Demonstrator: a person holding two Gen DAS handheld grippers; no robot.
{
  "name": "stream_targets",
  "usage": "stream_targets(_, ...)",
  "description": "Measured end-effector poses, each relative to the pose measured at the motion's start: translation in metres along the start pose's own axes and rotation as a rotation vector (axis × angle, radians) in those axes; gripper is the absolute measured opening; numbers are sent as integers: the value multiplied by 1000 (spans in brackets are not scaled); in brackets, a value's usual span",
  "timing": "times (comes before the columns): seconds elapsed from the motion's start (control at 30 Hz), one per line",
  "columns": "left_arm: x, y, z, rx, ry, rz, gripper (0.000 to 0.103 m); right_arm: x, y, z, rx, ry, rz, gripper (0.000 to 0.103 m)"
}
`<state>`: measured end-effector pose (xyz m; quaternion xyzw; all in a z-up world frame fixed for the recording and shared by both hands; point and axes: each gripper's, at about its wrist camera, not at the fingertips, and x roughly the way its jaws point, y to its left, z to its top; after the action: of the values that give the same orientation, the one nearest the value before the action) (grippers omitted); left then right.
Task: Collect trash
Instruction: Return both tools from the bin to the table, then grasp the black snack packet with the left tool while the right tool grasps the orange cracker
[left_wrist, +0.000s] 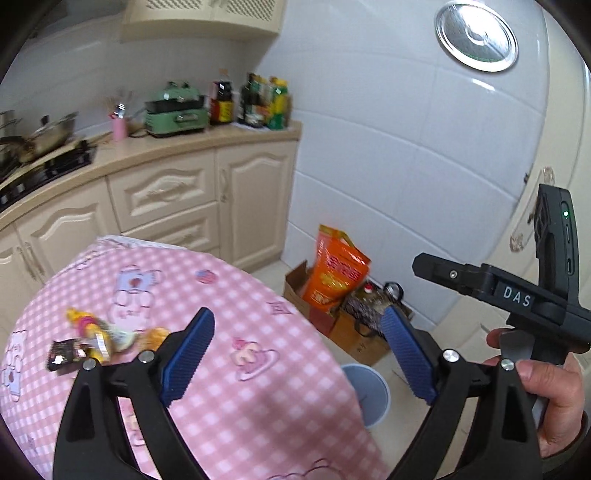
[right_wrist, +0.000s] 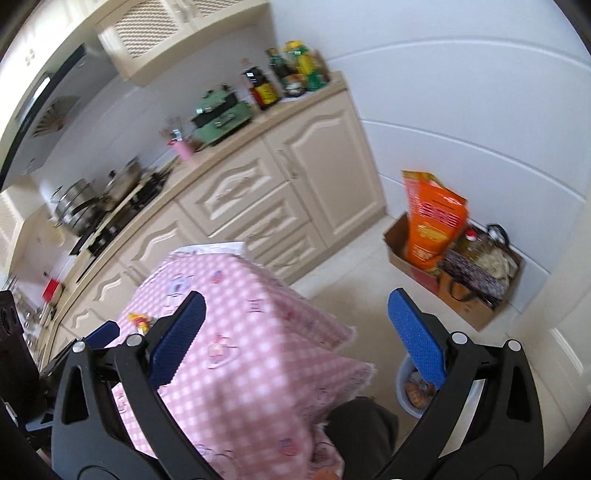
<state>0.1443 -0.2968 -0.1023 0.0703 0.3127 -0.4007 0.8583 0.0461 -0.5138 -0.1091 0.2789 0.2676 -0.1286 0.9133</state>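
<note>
Several snack wrappers (left_wrist: 92, 338) lie bunched on the pink checked tablecloth (left_wrist: 236, 413), a dark one (left_wrist: 64, 354) nearest the left edge. My left gripper (left_wrist: 297, 354) hangs open above the table's right side, nothing between its blue pads (left_wrist: 188, 360). A pale blue bin (left_wrist: 371, 393) stands on the floor just past the table's right edge. In the right wrist view my right gripper (right_wrist: 295, 339) is open and empty above the table corner. There the bin (right_wrist: 406, 391) holds some trash, and the wrappers (right_wrist: 138, 321) show small at the left. The left gripper's blue pad (right_wrist: 103, 332) peeks in beside them.
Cream cabinets (left_wrist: 166, 192) and a counter with a stove (left_wrist: 44, 170), pots, a green appliance (left_wrist: 177, 110) and bottles run behind the table. A cardboard box (left_wrist: 354, 332) with an orange bag (left_wrist: 332, 273) sits by the tiled wall. A hand (left_wrist: 546, 391) holds the right gripper's handle.
</note>
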Motion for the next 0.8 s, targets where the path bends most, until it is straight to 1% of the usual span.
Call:
stream_targets(0.1,-21,16,-1,-12,-42,35,90,1,25,3,-40,-1,33,97)
stream_targets(0.2,-36,34,-2,-38,-68,59,90,2,50,4,-81,-3,65,97)
stream_targets(0.3,-51,56,-6,-67,-93,101,90,4,70,3,-120,2,91,97)
stream_targets(0.6,-84,110,-23,-129,-138,231,90,26,115,-8,-209,44,131,97)
stream_targets(0.8,-93,144,-38,-159,-132,313,90,45,138,-17,-261,81,134,97)
